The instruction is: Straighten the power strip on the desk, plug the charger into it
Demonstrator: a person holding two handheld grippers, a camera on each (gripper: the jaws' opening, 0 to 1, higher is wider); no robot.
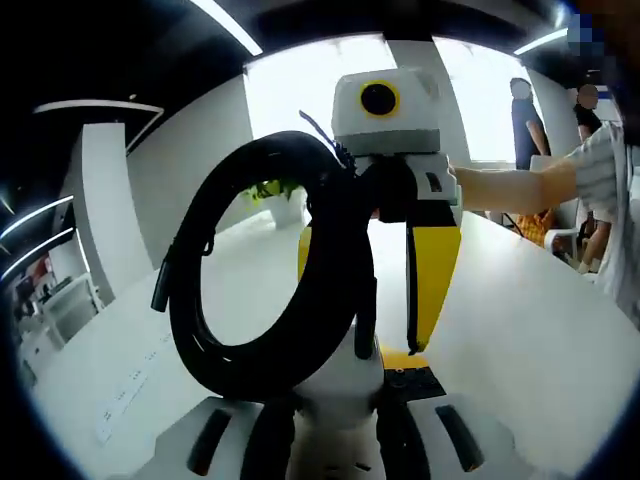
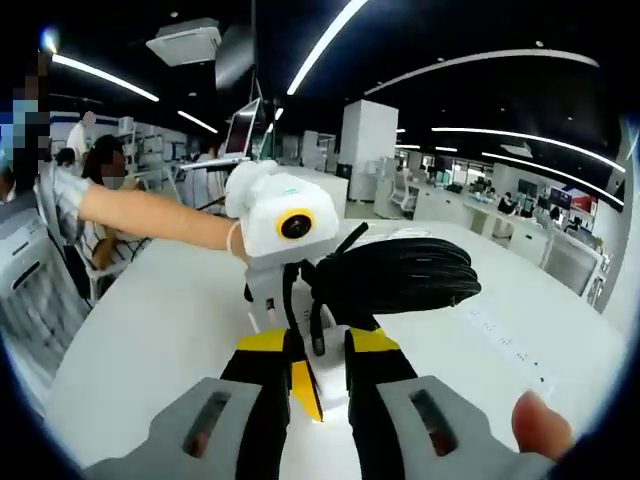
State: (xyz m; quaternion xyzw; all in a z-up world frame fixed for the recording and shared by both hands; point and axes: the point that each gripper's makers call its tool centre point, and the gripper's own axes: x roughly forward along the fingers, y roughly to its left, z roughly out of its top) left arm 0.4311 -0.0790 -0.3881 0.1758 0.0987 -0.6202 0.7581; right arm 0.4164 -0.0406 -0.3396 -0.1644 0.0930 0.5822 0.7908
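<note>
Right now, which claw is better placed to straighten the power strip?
Probably right: the power strip lies beside the right claw, while the left claw seems to hold the charger.

Cable coil (image 1: 262,270): black, looped, held up above the white desk (image 1: 520,330).
Right gripper (image 1: 385,290): facing this view, yellow jaws pointing down, closed on the coil.
Left gripper (image 1: 335,425): jaws close together beneath the coil.

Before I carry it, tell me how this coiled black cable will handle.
The coiled black cable is wound in many thick loops, so it is probably heavy for its size and will sag rather than stay rigid. Its loose end hangs off the coil, so it will likely swing when moved.
</note>
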